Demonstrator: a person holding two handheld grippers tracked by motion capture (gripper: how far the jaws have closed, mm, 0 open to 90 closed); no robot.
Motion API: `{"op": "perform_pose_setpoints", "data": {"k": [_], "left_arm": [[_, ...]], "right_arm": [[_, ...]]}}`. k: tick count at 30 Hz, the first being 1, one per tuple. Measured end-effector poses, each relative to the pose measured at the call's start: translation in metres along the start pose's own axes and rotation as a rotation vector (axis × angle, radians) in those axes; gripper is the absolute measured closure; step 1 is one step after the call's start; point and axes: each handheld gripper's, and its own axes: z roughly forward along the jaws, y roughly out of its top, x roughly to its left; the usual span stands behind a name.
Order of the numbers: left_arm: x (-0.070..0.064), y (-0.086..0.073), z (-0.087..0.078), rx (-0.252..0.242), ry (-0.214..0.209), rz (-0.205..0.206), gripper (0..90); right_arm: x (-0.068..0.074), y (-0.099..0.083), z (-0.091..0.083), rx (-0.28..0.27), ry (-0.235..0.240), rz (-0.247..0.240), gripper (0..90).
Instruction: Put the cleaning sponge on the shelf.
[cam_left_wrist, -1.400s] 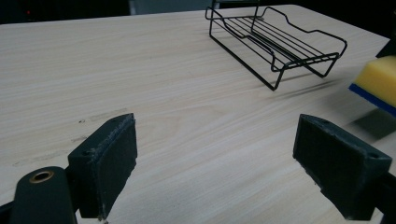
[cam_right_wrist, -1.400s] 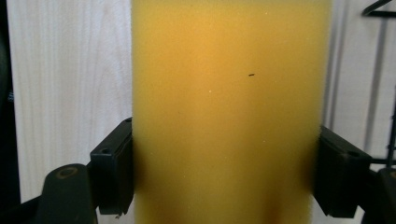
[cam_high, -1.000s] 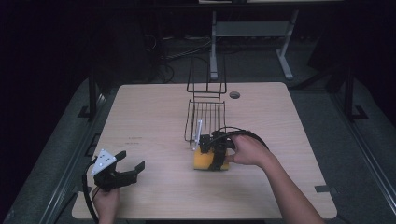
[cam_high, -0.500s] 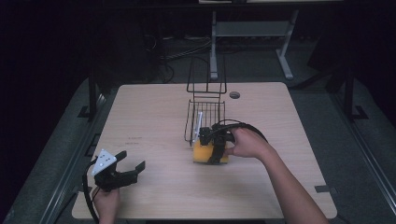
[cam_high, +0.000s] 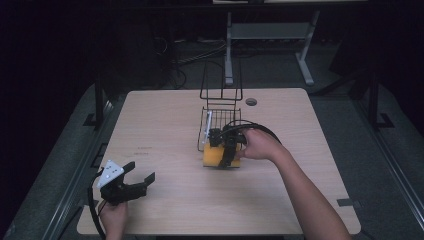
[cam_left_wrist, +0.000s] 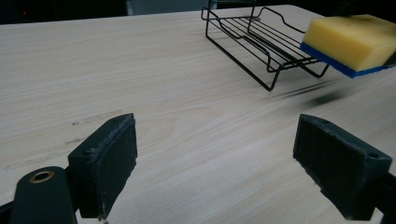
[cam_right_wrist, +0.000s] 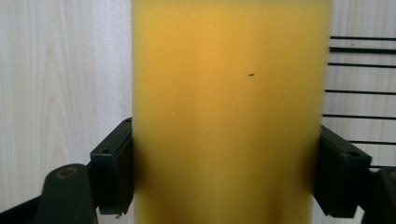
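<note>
Sponge (cam_right_wrist: 226, 112) clamped between right hand-held gripper (cam_right_wrist: 224, 172) jaws, beside wire rack (cam_high: 220, 127)

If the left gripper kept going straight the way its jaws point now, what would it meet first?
Probably bare tabletop at first. The left gripper is open, and ahead, slightly off to one side, stands the black wire rack. Depth is hard to judge.

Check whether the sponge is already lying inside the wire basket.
No, the sponge hangs above the table beside the basket, clamped in the right gripper.
</note>
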Motion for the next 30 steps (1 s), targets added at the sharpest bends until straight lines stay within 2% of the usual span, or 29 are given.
{"op": "perform_pose_setpoints", "data": {"k": [2, 5, 15, 19, 23, 30], "left_arm": [[0.000, 0.000, 0.000, -0.002, 0.000, -0.001, 13.0], [0.001, 0.000, 0.000, -0.002, 0.002, -0.006, 13.0], [0.002, 0.000, -0.001, -0.005, 0.002, -0.005, 13.0], [0.001, 0.000, -0.001, -0.001, 0.000, -0.003, 13.0], [0.001, 0.000, -0.001, -0.001, -0.001, -0.003, 13.0], [0.002, -0.001, -0.001, -0.006, 0.000, -0.010, 12.9]], "right_arm": [[-0.003, 0.001, -0.001, 0.008, -0.001, -0.001, 21.7], [-0.009, 0.001, -0.002, -0.015, 0.005, 0.012, 21.7], [-0.019, 0.004, -0.003, 0.013, -0.013, 0.014, 21.7], [-0.025, 0.003, -0.005, -0.016, -0.006, 0.027, 21.7], [-0.029, 0.002, -0.004, 0.010, -0.020, 0.017, 21.7], [-0.039, 0.005, 0.000, 0.016, -0.017, 0.029, 21.7]]}}
